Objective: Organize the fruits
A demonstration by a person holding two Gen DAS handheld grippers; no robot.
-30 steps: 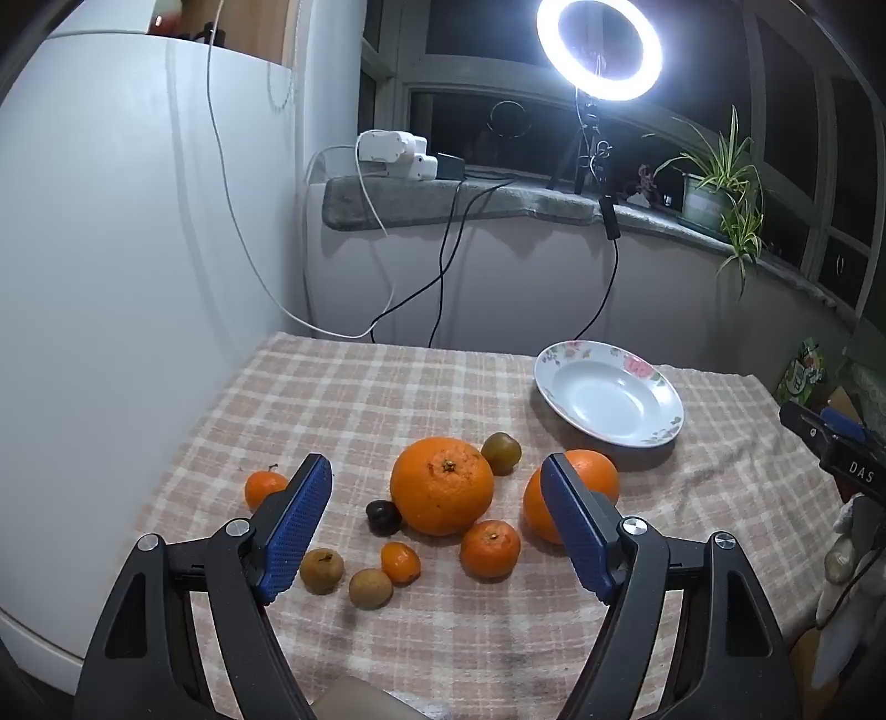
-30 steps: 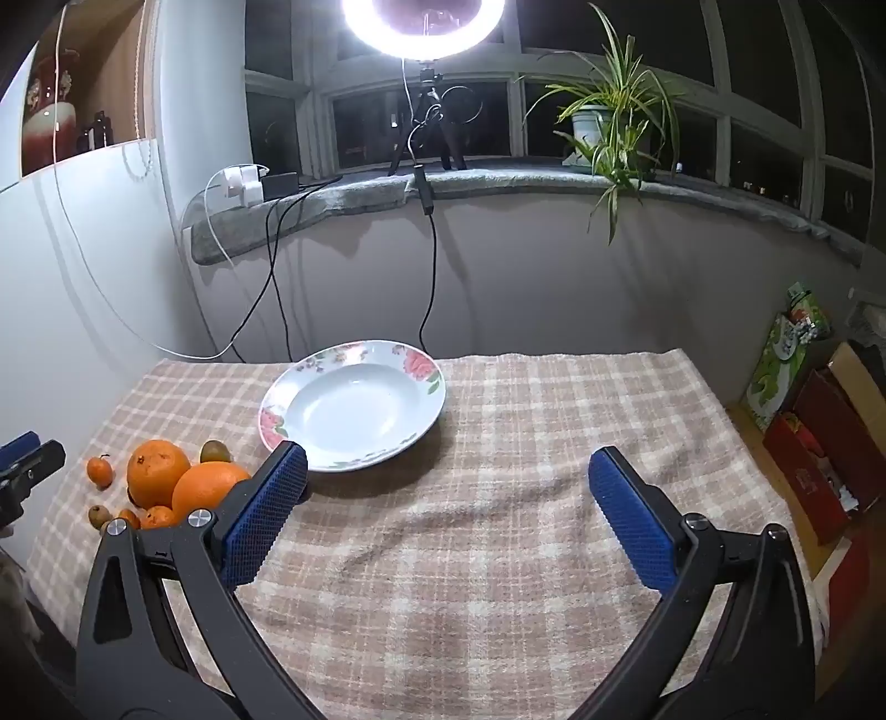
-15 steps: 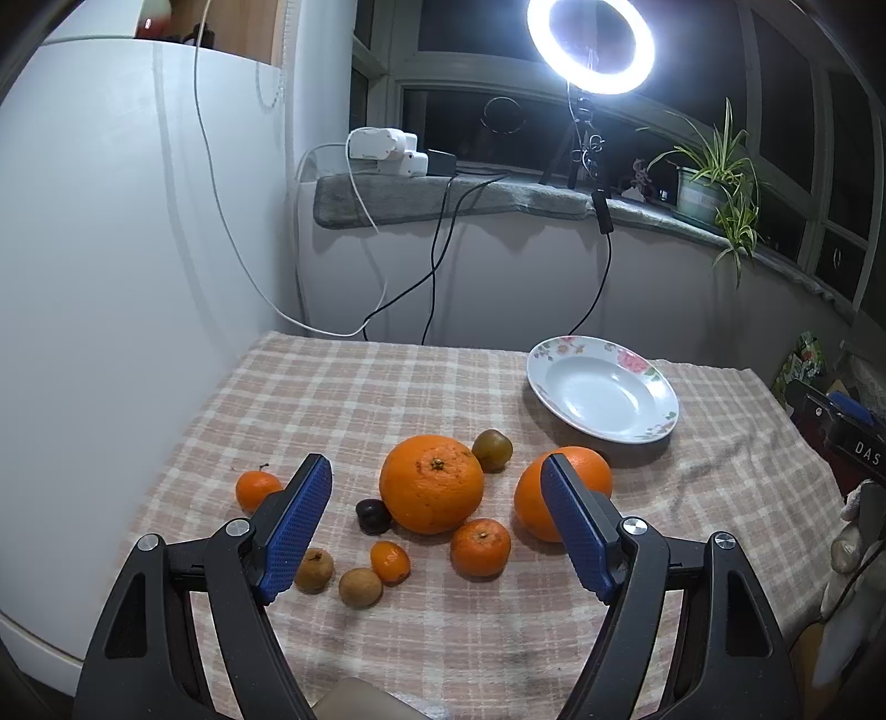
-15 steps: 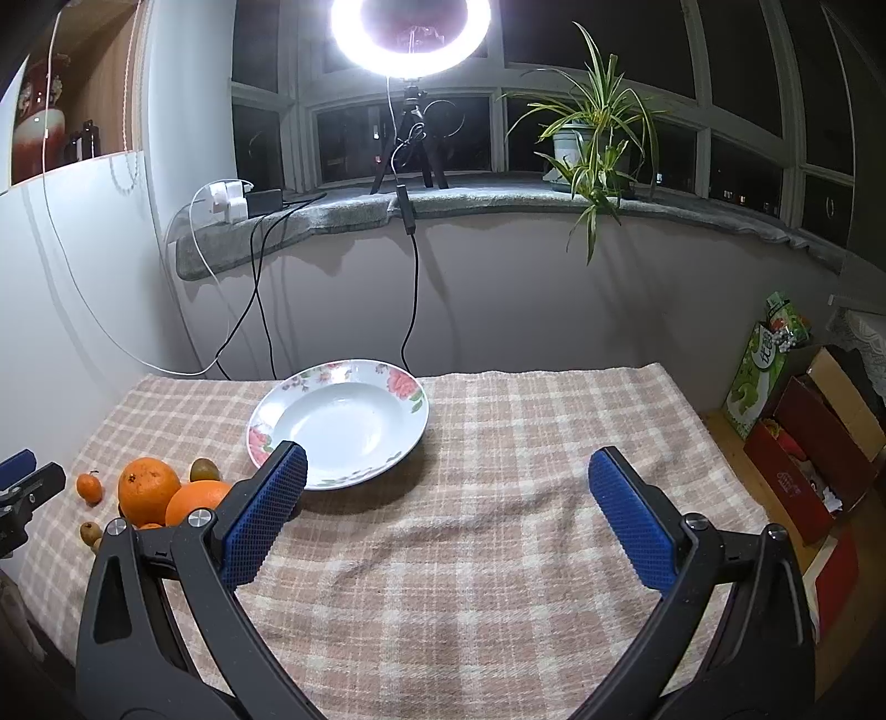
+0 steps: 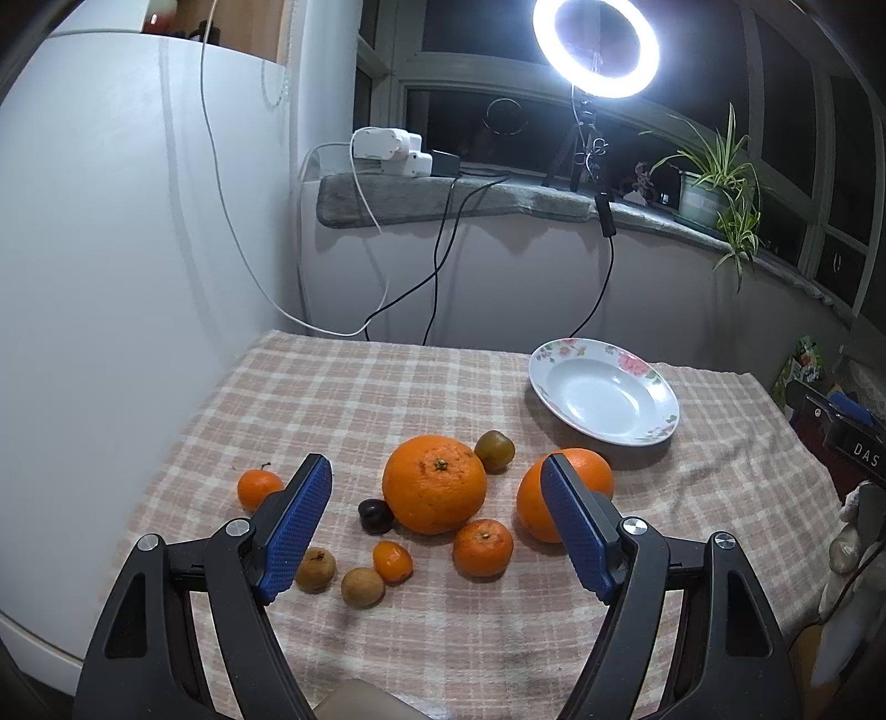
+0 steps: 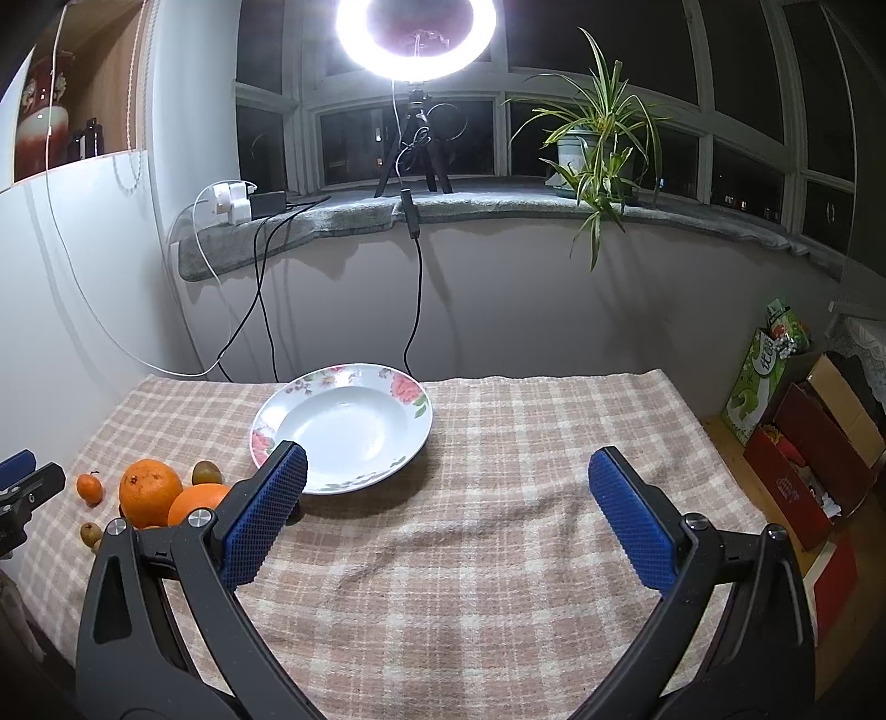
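Observation:
Fruit lies on the checked cloth: a big orange (image 5: pixel 434 483), a second orange (image 5: pixel 559 493) partly behind my left finger, a mandarin (image 5: pixel 483 547), another mandarin (image 5: pixel 257 487) at the left, a tiny orange fruit (image 5: pixel 392 561), a dark plum (image 5: pixel 375 515), a greenish fruit (image 5: pixel 494 451) and two small brown fruits (image 5: pixel 362 587). An empty floral plate (image 5: pixel 603 396) sits behind them, and it also shows in the right wrist view (image 6: pixel 343 423). My left gripper (image 5: pixel 437 526) is open above the fruit. My right gripper (image 6: pixel 446 518) is open over bare cloth, right of the plate.
A white wall panel (image 5: pixel 111 277) borders the table's left edge. Cables (image 5: pixel 437 266) hang from a sill with a ring light (image 5: pixel 595 47) and a plant (image 6: pixel 595 144). Boxes (image 6: pixel 803 443) stand on the floor at the right.
Both grippers have drawn back and risen a little, so the fruit and plate look lower and farther away. Both stay open. Nothing on the table has moved.

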